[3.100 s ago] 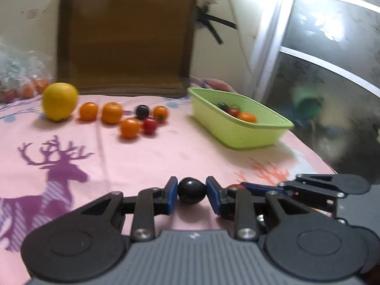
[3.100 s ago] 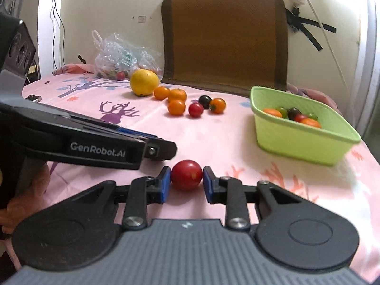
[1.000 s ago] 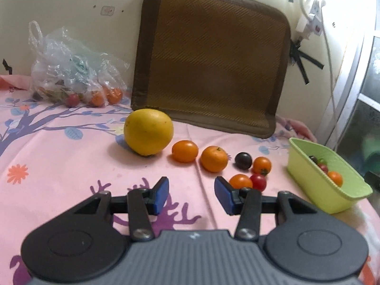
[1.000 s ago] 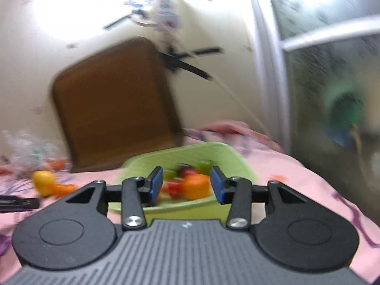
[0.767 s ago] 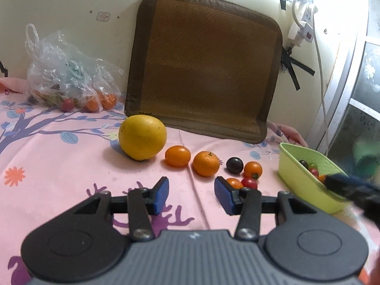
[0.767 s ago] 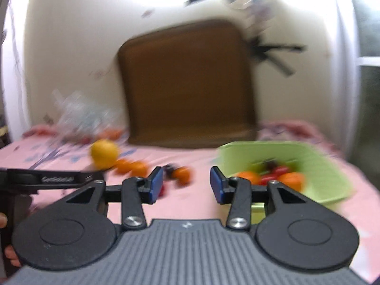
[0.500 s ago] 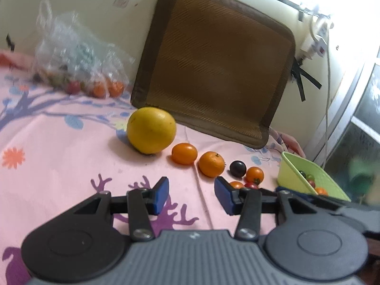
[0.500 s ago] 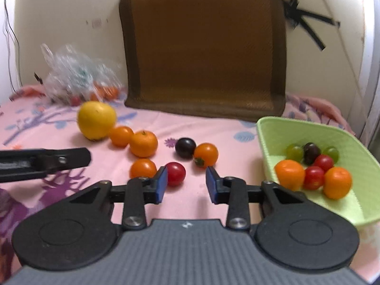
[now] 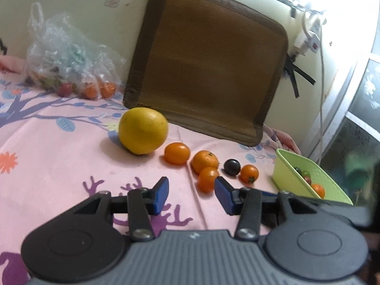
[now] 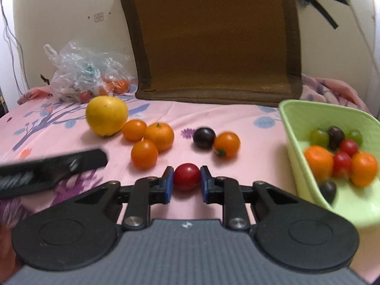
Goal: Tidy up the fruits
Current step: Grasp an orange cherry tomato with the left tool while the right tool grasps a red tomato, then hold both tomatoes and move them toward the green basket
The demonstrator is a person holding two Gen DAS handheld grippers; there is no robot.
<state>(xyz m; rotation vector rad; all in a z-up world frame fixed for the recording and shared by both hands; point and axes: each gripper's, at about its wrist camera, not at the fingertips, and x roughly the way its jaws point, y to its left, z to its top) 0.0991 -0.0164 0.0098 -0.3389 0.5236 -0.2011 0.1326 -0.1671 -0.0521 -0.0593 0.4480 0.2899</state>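
Between the blue pads of the right gripper (image 10: 187, 182) sits a red tomato (image 10: 186, 176), pinched on both sides, left of the green basket (image 10: 294, 116). Farther left of the basket lie a dark plum (image 10: 204, 137), several orange fruits and a big yellow fruit (image 10: 106, 115). Left gripper (image 9: 192, 191) is spread wide and holds nothing, just before one orange tomato (image 9: 208, 179).

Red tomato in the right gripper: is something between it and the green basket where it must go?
Nothing visible blocks it. The right gripper is closed on the red tomato, and only bare pink tablecloth lies between it and the green basket. The orange tomato sits farther back, off that path.
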